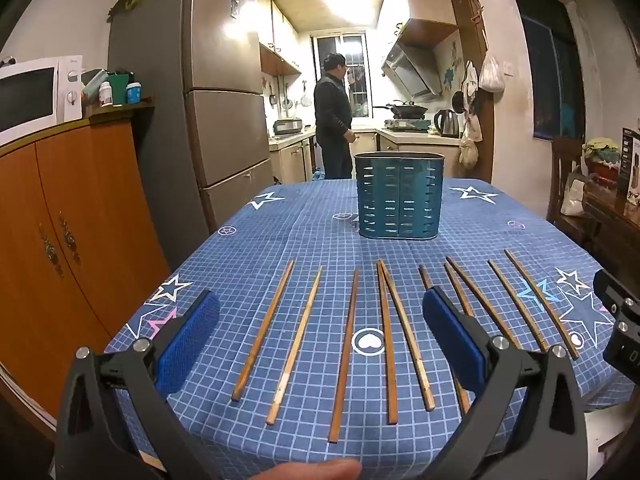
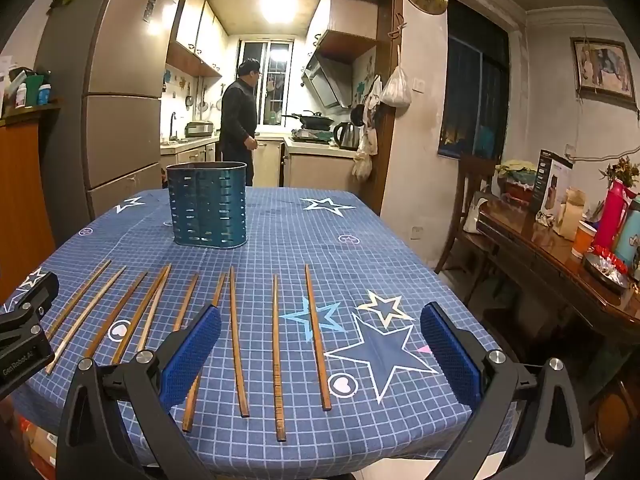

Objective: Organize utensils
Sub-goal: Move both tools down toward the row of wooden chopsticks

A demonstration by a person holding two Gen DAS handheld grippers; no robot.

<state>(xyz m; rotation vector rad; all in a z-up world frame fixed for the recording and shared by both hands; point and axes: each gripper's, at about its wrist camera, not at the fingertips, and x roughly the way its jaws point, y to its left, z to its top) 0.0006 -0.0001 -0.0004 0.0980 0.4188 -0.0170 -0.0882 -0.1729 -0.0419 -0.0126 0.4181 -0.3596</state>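
Note:
Several wooden chopsticks (image 1: 344, 352) lie side by side in a row on the blue star-print tablecloth (image 1: 280, 232), pointing away from me. Behind them stands an empty teal perforated utensil holder (image 1: 399, 196). My left gripper (image 1: 320, 320) hovers open above the near ends of the left-hand chopsticks, nothing between its blue pads. In the right wrist view the same chopsticks (image 2: 276, 356) and holder (image 2: 208, 204) show, and my right gripper (image 2: 320, 320) hangs open over the right-hand sticks, holding nothing. Each gripper's body shows at the edge of the other's view.
A person (image 1: 334, 120) stands in the kitchen beyond the table's far end. A fridge (image 1: 224, 92) and an orange cabinet (image 1: 72, 216) flank the left. A wooden side table (image 2: 560, 248) with bottles and a chair stand to the right. The table's near edge is just below the grippers.

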